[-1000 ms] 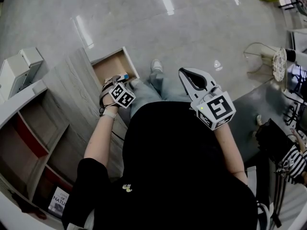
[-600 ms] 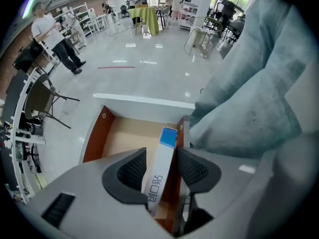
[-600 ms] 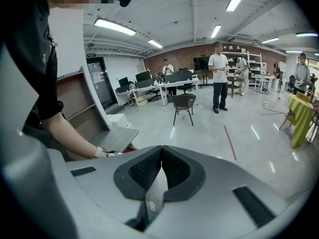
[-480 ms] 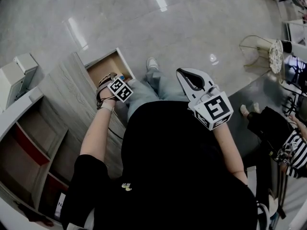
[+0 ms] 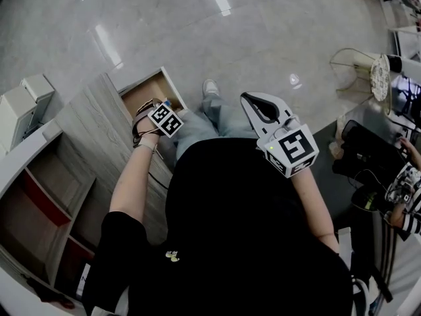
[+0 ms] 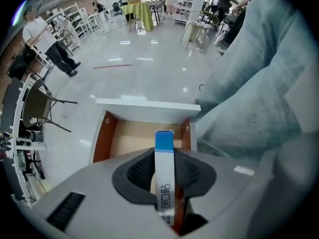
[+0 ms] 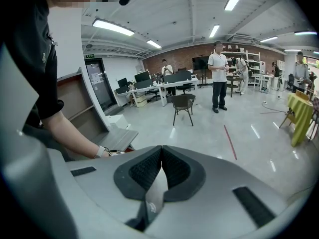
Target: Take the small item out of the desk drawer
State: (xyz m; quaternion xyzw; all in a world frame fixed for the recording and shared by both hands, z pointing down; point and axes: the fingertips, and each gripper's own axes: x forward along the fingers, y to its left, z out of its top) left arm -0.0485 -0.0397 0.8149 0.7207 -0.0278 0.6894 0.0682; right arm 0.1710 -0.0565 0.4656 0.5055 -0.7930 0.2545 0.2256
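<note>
**Closing on the item over the open drawer**

The small item (image 6: 163,141), a slim white box with a blue end, stands edge-on between the left gripper's (image 6: 164,156) fingers (image 6: 139,176). They are closing onto its flat sides, above the open drawer (image 6: 110,133) at the desk's (image 5: 92,120) edge. A good grip likely means squeezing squarely and then lifting straight up, clear of the drawer walls. The right gripper (image 7: 160,166) waits aside, fingers together and empty. Compared with a second earlier, the left gripper sits slightly deeper over the drawer, while the right has hardly moved.

Print on slim box (image 6: 165,176), unreadable
</note>
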